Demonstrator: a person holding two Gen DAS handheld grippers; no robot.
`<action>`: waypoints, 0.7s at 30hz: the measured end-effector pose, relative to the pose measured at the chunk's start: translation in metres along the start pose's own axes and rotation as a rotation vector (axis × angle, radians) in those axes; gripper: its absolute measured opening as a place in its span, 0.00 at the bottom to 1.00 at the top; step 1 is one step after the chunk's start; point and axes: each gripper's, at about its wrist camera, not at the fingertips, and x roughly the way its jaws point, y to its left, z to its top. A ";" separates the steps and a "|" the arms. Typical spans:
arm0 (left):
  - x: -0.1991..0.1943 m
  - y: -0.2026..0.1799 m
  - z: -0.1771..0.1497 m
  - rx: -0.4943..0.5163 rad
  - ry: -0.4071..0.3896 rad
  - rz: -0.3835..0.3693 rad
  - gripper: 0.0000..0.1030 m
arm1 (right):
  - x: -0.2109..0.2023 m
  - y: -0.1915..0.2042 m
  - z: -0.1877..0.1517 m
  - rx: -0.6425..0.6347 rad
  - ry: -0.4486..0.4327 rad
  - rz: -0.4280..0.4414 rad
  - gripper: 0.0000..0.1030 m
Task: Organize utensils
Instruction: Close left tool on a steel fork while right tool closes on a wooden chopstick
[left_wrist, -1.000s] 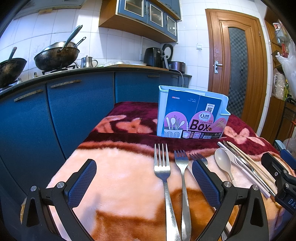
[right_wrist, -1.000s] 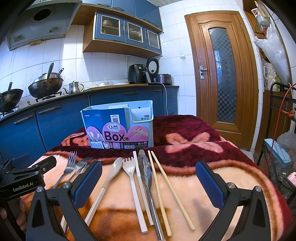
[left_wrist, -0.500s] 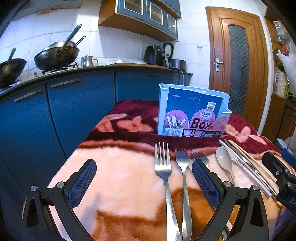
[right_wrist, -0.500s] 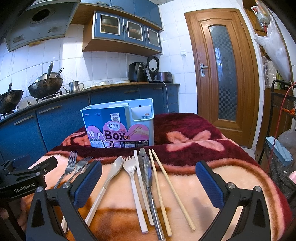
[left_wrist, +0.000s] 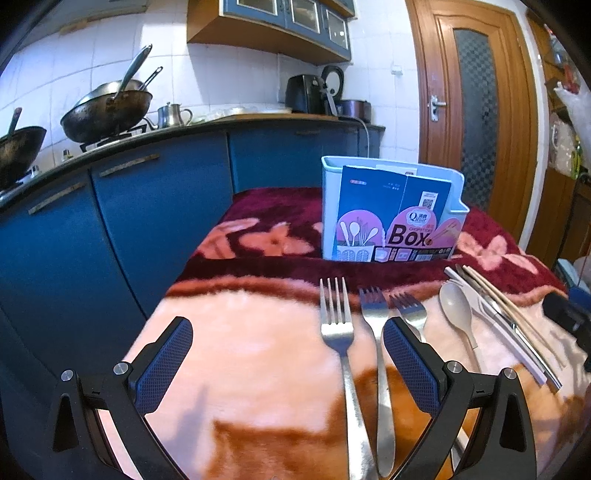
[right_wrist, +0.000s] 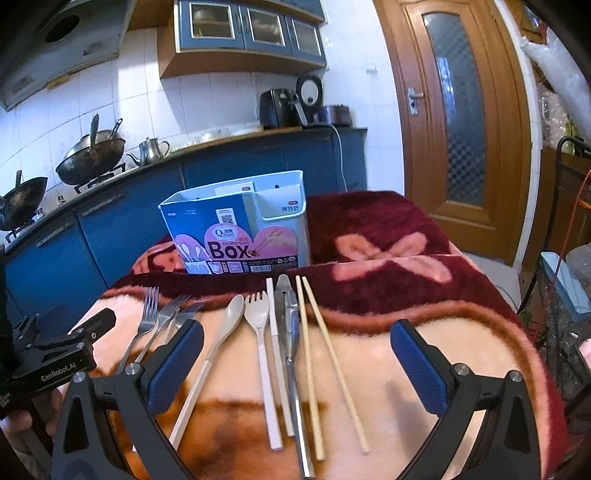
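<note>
While both tongs (left_wrist: 288, 354) (right_wrist: 295, 358) gape, forks (left_wrist: 334, 325) lie before the box (left_wrist: 391, 214).

Utensil row (right_wrist: 280, 343) before holder box (right_wrist: 236, 236)

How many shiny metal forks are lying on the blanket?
3, side by side at the left end of the row: the left fork, the middle fork, and the right fork, partly hidden behind the left gripper. The white fork is plastic, so not counted.
</note>
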 end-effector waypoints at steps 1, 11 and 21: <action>0.001 0.001 0.002 0.000 0.021 0.000 0.99 | 0.001 -0.001 0.004 -0.002 0.014 0.000 1.00; 0.007 0.005 0.012 0.031 0.097 0.009 0.99 | 0.013 -0.004 0.027 -0.094 0.144 -0.034 0.99; 0.019 0.001 0.011 0.053 0.172 -0.017 0.99 | 0.040 -0.003 0.030 -0.144 0.300 -0.015 0.77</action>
